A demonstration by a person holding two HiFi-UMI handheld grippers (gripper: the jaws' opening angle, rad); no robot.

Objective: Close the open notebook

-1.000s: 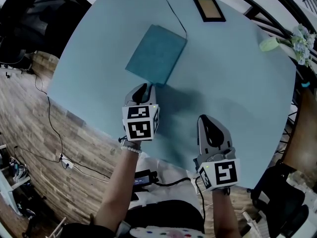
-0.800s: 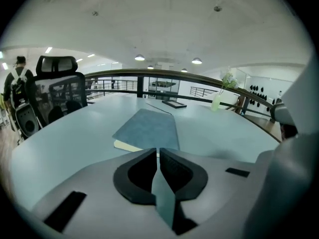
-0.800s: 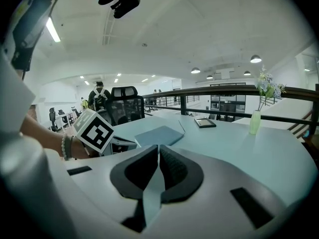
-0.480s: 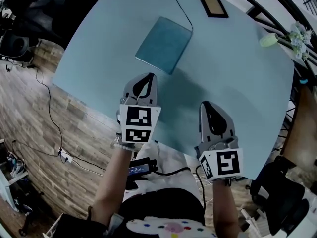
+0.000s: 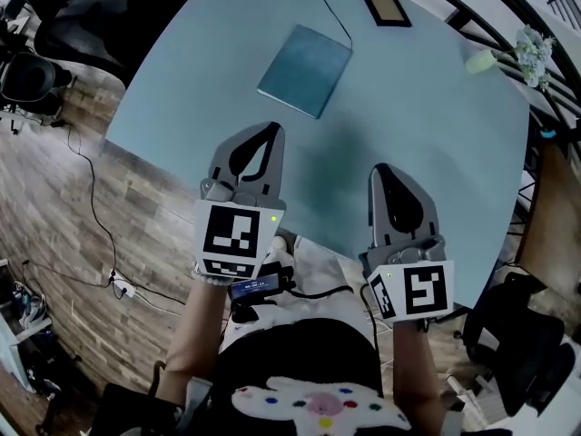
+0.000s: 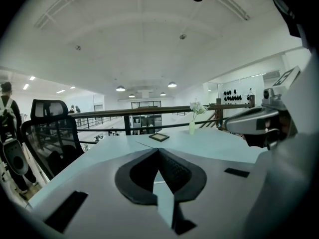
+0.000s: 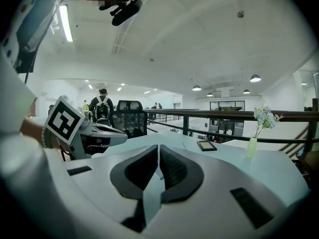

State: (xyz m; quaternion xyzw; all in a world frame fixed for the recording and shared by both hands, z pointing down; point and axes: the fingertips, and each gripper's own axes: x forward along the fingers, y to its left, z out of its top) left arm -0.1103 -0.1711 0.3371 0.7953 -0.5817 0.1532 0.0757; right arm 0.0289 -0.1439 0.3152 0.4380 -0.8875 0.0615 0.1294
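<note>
The teal notebook (image 5: pixel 306 69) is lying closed and flat on the far half of a pale blue round table (image 5: pixel 436 116). A thin dark cord (image 5: pixel 334 12) is trailing from its far corner toward the table's back edge. Just beyond the cord, a small dark picture frame (image 5: pixel 386 7) is lying on the tabletop. Off to the right, near the rim, a pale vase (image 5: pixel 481 60) is holding a sprig of flowers (image 5: pixel 529 45). I am holding both tools well apart from the notebook, on my side of the table. The left gripper (image 5: pixel 263 134) is pointing toward the notebook with its jaws pressed together and nothing between them; its own view is showing the dark pads meeting at the tips. The right gripper (image 5: pixel 385 173) is hovering beside it, a little nearer to me, and its jaws are likewise pressed together and empty. Each gripper's marker cube is facing up at the head camera. A wooden floor (image 5: pixel 82 207) is showing past the table's left edge. A black office chair (image 6: pixel 52 128) is standing there, and a dark railing (image 7: pixel 239 114) is running behind the table.
</note>
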